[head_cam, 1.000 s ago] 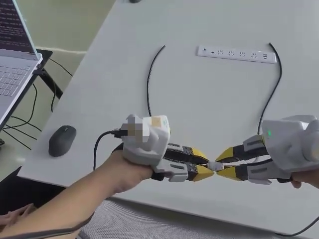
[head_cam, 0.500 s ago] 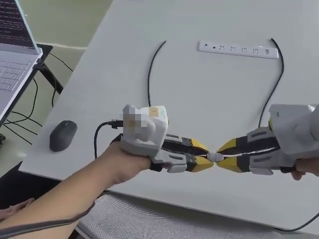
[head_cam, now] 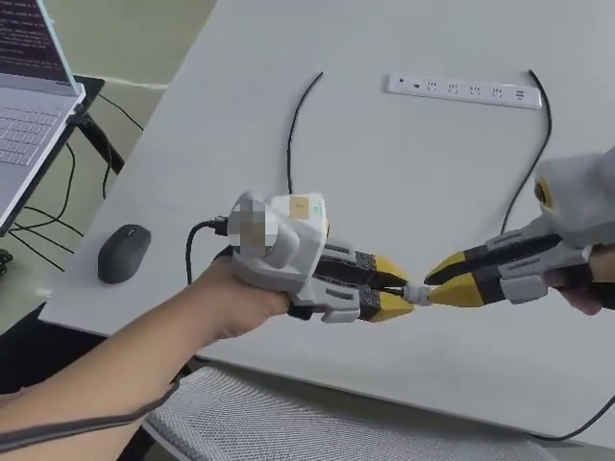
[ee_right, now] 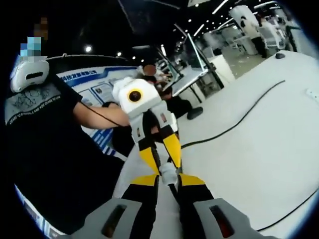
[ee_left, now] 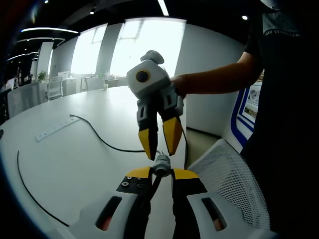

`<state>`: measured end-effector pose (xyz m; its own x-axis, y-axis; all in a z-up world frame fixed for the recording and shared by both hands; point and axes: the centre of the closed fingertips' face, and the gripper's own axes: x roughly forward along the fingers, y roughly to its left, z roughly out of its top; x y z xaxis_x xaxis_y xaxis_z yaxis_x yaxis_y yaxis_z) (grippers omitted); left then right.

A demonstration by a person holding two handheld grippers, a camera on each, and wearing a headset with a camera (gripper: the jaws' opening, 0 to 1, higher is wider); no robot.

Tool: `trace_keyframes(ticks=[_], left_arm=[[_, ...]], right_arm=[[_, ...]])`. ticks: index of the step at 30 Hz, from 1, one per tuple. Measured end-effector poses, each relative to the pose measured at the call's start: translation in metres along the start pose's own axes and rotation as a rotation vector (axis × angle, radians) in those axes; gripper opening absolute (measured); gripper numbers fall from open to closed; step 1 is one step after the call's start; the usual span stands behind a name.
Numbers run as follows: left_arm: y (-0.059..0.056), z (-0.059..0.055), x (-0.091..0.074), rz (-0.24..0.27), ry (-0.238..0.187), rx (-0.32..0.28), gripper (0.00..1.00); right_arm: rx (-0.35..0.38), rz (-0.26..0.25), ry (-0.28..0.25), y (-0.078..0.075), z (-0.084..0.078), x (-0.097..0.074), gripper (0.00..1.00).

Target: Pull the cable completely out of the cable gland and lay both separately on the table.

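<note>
— Which step is this?

— The pull itself, I'd say. The small pale-grey plastic cable gland (head_cam: 415, 292) is held in the air between the two tools, above the near edge of the white table (head_cam: 404, 182). Neither part is laid down yet.

— Who has what?

— The left tongs (head_cam: 399, 292) look closed to a narrow slot on the thin black cable (ee_left: 155, 181), just behind the gland. The right tongs (head_cam: 434, 287) are nipped almost shut on the gland's front end. The two sets of tips nearly touch.

— And the next move?

— My judgement is to draw the hands straight apart along the cable's line, keeping both grips firm, until the cable runs free of the gland. A long tail may need a fresh grip partway. Then set each piece on the table, well apart.
</note>
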<state>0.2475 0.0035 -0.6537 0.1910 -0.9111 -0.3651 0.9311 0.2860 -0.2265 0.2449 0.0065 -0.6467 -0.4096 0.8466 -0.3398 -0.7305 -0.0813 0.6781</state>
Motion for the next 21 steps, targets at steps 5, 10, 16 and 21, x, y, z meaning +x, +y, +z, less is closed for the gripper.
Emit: trace_keyframes(ticks=[5, 10, 16, 21], left_arm=[[-0.004, 0.005, -0.002, -0.006, -0.010, -0.002, 0.14], [-0.005, 0.005, -0.004, -0.008, -0.004, 0.002, 0.14], [-0.007, 0.003, -0.003, -0.010, 0.005, -0.004, 0.14], [-0.002, 0.000, -0.004, -0.005, 0.013, -0.031, 0.14]], right_arm=[[0.051, 0.074, 0.002, 0.003, -0.002, 0.005, 0.10], [0.092, 0.111, -0.018, 0.005, -0.001, 0.007, 0.09], [0.089, 0.119, 0.017, 0.008, -0.005, 0.011, 0.09], [-0.003, 0.063, 0.029, 0.006, -0.004, 0.011, 0.07]])
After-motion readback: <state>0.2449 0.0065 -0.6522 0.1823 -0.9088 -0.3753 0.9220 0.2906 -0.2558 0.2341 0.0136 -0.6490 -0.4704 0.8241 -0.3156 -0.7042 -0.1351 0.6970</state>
